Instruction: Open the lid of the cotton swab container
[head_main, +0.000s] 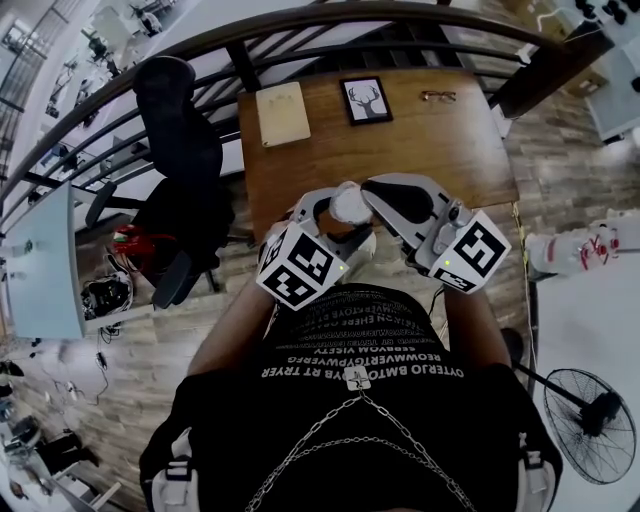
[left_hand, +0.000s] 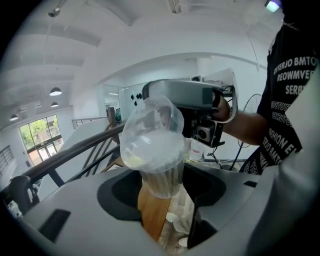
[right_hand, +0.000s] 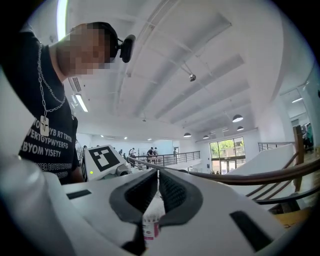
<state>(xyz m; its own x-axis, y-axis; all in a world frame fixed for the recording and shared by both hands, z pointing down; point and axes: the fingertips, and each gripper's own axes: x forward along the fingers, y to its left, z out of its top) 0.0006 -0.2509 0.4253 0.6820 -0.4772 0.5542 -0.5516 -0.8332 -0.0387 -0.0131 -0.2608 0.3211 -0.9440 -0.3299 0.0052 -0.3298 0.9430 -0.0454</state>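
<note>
The cotton swab container (head_main: 349, 203) is a clear plastic tub held in the air above the wooden table. In the left gripper view the container (left_hand: 152, 150) stands between the jaws of my left gripper (left_hand: 160, 187), which grip its ribbed body, lid end towards the camera. My right gripper (left_hand: 167, 97) comes in from the right and is pinched on the upper edge of the clear lid (left_hand: 150, 125). In the right gripper view the right gripper (right_hand: 158, 187) is shut, with a thin clear edge between its pads and the labelled container (right_hand: 150, 227) below. In the head view my left gripper (head_main: 335, 225) and right gripper (head_main: 372, 190) meet at the tub.
On the wooden table (head_main: 440, 150) lie a framed deer picture (head_main: 366, 99), a beige pad (head_main: 283, 112) and glasses (head_main: 438, 96). A black chair (head_main: 180, 130) stands to the left, a curved railing (head_main: 300, 25) behind, and a floor fan (head_main: 590, 410) at lower right.
</note>
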